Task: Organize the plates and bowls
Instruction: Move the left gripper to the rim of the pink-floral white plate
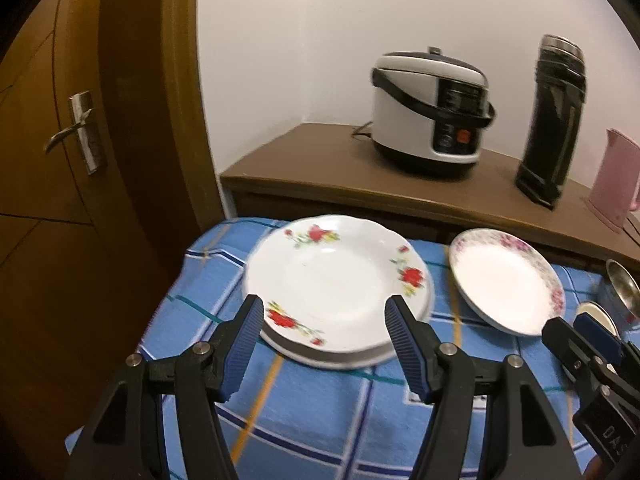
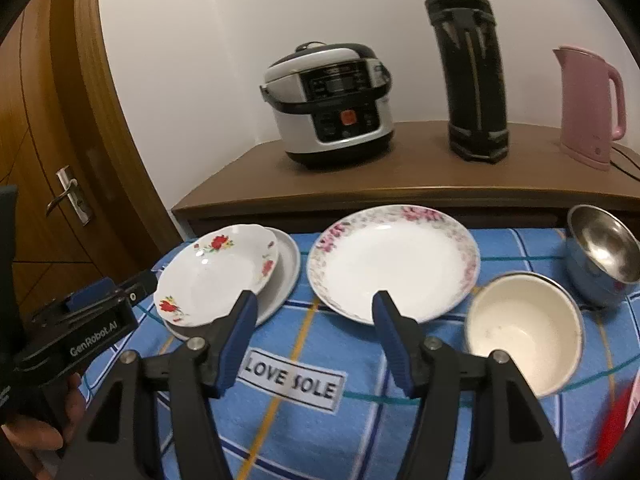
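Note:
A white plate with red roses [image 1: 336, 280] [image 2: 216, 276] lies on top of a plain grey-rimmed plate [image 2: 286, 276] at the left of the blue checked cloth. A white plate with a pink flower rim [image 1: 506, 280] [image 2: 394, 260] lies to its right. A cream bowl [image 2: 524, 328] and a steel bowl [image 2: 600, 256] [image 1: 622, 286] stand further right. My left gripper [image 1: 324, 314] is open, its fingers on either side of the rose plate's near edge. My right gripper [image 2: 314, 306] is open at the near-left edge of the pink-rimmed plate.
A brown cabinet [image 2: 400, 184] behind the table carries a rice cooker [image 2: 332, 104], a black thermos [image 2: 470, 64] and a pink kettle [image 2: 590, 108]. A wooden door [image 1: 60, 160] stands at the left. The cloth bears a "LOVE SOLE" label [image 2: 290, 380].

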A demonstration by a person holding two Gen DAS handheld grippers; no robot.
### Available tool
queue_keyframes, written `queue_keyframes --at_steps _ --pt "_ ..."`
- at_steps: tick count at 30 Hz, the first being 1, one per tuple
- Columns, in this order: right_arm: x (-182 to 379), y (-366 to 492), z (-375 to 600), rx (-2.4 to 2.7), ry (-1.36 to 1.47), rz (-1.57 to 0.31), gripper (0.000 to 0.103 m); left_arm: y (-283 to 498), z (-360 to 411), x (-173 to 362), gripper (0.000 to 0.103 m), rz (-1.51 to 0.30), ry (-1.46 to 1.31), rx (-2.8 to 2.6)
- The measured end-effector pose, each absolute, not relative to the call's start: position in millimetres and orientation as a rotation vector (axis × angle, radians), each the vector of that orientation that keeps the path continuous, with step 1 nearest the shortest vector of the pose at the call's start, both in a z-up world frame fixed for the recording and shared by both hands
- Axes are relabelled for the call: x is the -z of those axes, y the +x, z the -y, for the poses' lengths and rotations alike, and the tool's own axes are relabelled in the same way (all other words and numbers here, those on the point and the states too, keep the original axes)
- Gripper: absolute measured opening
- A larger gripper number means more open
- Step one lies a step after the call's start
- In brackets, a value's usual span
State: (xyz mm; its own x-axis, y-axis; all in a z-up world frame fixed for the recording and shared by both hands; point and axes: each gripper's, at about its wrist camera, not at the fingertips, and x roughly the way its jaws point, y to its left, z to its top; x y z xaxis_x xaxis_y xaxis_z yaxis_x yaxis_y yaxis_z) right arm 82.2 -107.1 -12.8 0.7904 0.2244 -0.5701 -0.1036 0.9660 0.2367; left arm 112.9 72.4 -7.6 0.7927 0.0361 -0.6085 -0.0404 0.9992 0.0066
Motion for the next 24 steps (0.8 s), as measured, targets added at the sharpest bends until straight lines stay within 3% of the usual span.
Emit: queue_keyframes --at_steps 24 --pt "15 41 196 -0.036 0.230 -0.650 0.063 95 11 35 0.066 -0.764 0.000 0.144"
